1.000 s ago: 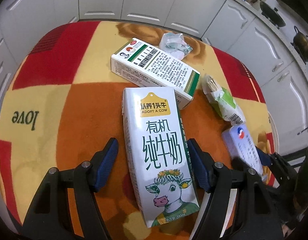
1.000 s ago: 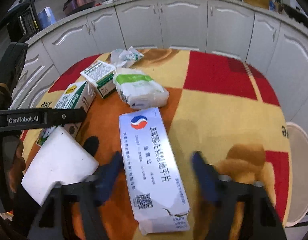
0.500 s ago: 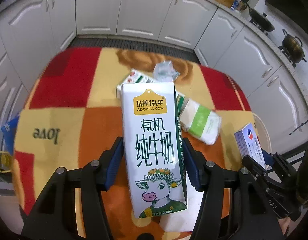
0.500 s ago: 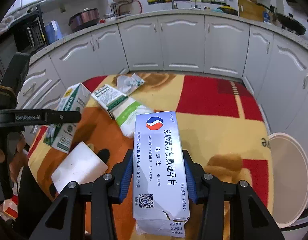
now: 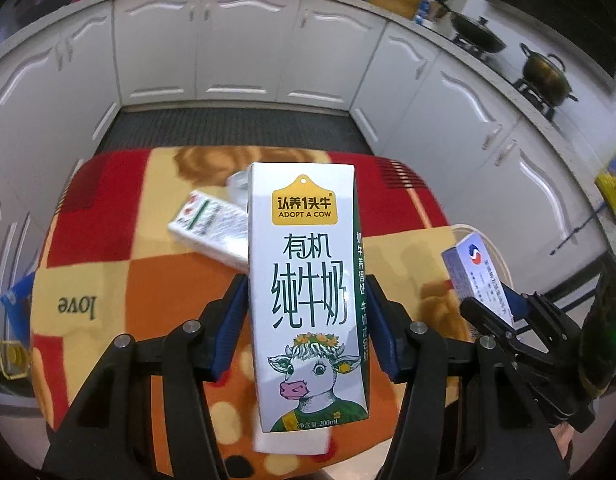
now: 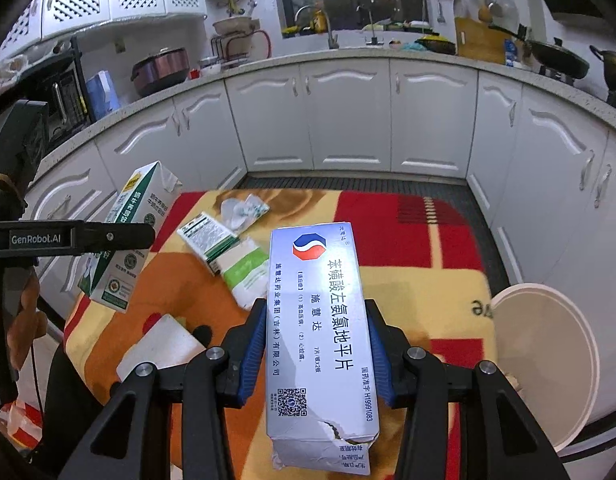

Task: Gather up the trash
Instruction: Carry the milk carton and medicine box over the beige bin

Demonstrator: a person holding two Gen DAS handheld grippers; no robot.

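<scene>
A white milk carton [image 5: 308,280] with a cartoon cow hangs above the blanket-covered table [image 5: 108,248], my left gripper [image 5: 306,300] shut on its sides with the blue pads pressing. In the right wrist view the same carton [image 6: 136,232] is at the left, tilted in the air. My right gripper [image 6: 316,308] is shut on a pale blue medicine box [image 6: 320,320] with a torn near end, also lifted off the table [image 6: 428,248]. That box [image 5: 478,276] shows at the right of the left wrist view.
On the blanket lie a green-and-white box [image 6: 206,236], a crumpled wrapper [image 6: 242,210], a white-green pouch [image 6: 248,276] and a flat white pad [image 6: 160,348]. A white round bin [image 6: 548,360] stands beside the table at right. White kitchen cabinets curve behind.
Both items lay flat on the blanket between open jaws. Each gripper then closed on its item and lifted it clear of the table, so the table now looks farther off.
</scene>
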